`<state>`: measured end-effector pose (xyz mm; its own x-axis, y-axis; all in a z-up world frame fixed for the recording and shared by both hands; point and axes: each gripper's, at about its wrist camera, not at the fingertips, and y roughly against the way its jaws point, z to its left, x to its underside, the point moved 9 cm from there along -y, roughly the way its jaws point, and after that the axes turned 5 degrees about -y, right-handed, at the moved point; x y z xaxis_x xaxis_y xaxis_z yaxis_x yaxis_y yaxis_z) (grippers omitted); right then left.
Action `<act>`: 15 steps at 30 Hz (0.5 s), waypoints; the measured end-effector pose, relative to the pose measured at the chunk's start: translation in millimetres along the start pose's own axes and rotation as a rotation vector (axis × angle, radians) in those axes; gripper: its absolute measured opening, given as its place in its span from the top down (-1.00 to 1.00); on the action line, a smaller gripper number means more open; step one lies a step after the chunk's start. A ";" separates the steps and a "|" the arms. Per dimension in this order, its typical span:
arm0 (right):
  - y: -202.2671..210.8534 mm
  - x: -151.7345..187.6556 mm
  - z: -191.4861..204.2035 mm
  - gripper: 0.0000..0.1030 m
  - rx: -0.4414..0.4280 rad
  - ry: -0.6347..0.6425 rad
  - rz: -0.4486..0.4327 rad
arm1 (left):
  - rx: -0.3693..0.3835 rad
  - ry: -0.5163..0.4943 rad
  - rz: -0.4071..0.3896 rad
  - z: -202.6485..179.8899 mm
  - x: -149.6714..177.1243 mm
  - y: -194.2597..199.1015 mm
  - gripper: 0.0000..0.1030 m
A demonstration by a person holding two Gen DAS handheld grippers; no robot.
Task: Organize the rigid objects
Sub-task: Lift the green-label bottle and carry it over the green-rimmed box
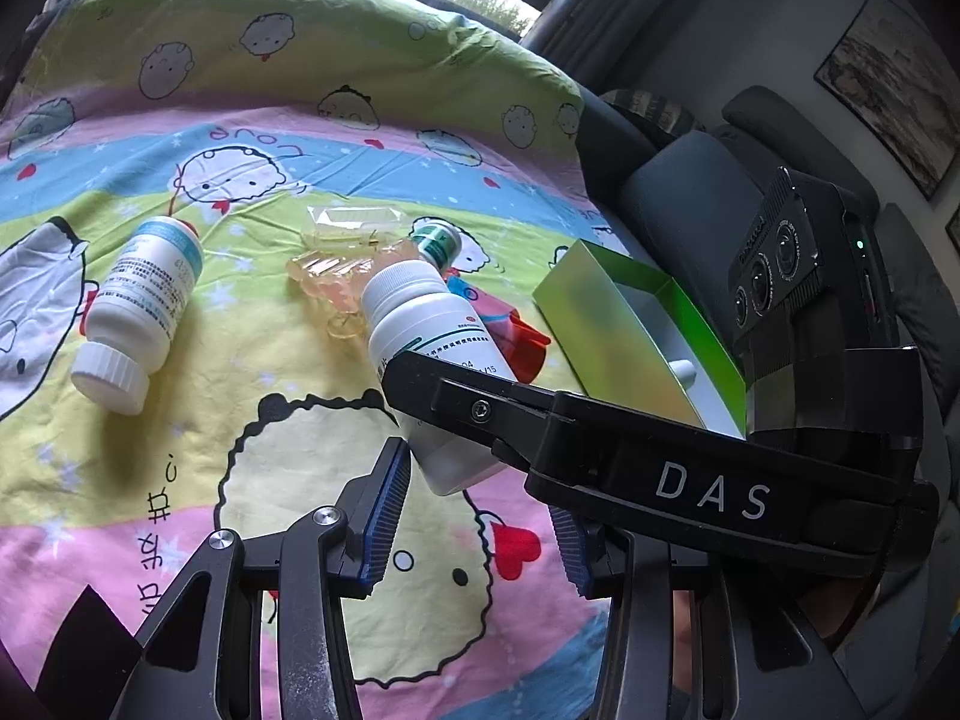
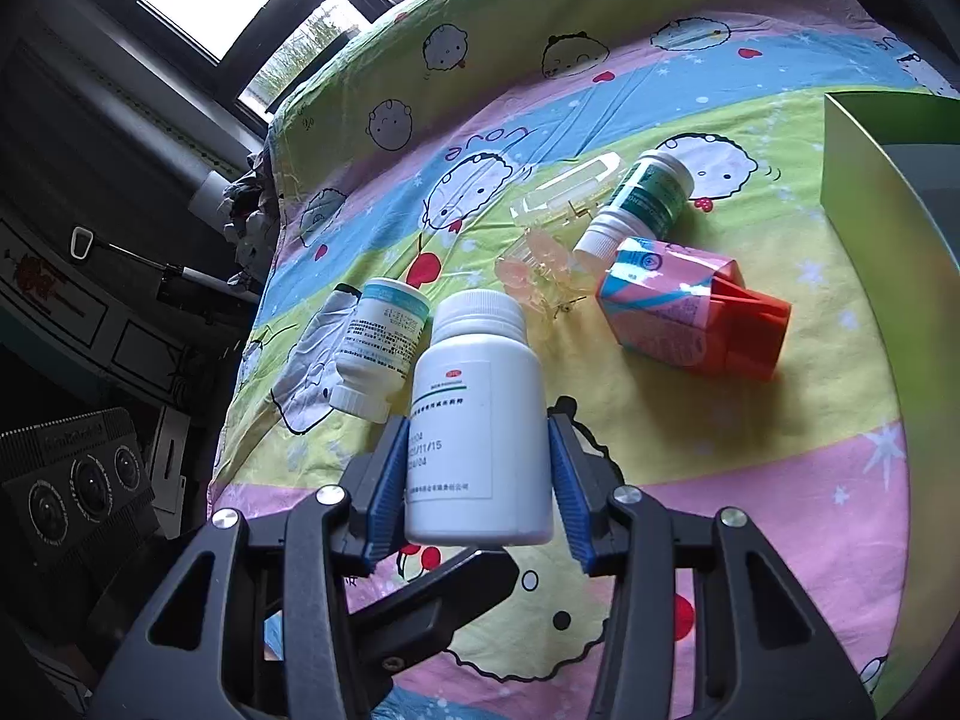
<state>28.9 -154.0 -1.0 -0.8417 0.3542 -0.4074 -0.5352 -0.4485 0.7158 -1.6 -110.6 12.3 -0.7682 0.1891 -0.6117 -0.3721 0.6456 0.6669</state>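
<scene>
My right gripper clamps the white plastic pill bottle with a white screw cap between its blue pads, lifted clear of the cartoon-print bedsheet; my left gripper sits just beneath it, and whether its pads touch the bottle I cannot tell. Bare sheet lies open below and toward me, while the green cardboard box stands open at the bed's right edge. Ahead lie a blue-labelled white bottle, a green-labelled bottle, clear plastic hair clips and a pink-and-red carton.
</scene>
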 end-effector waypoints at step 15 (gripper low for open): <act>59.4 -25.7 -2.1 0.12 -0.021 0.022 -0.146 | 0.000 -0.107 -0.095 -53.8 -28.1 13.7 0.11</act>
<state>18.6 -191.5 50.8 -0.7561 0.3987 -0.5191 -0.6532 -0.4105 0.6362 -13.1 -146.9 61.6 -0.6697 0.2048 -0.7139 -0.4407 0.6641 0.6040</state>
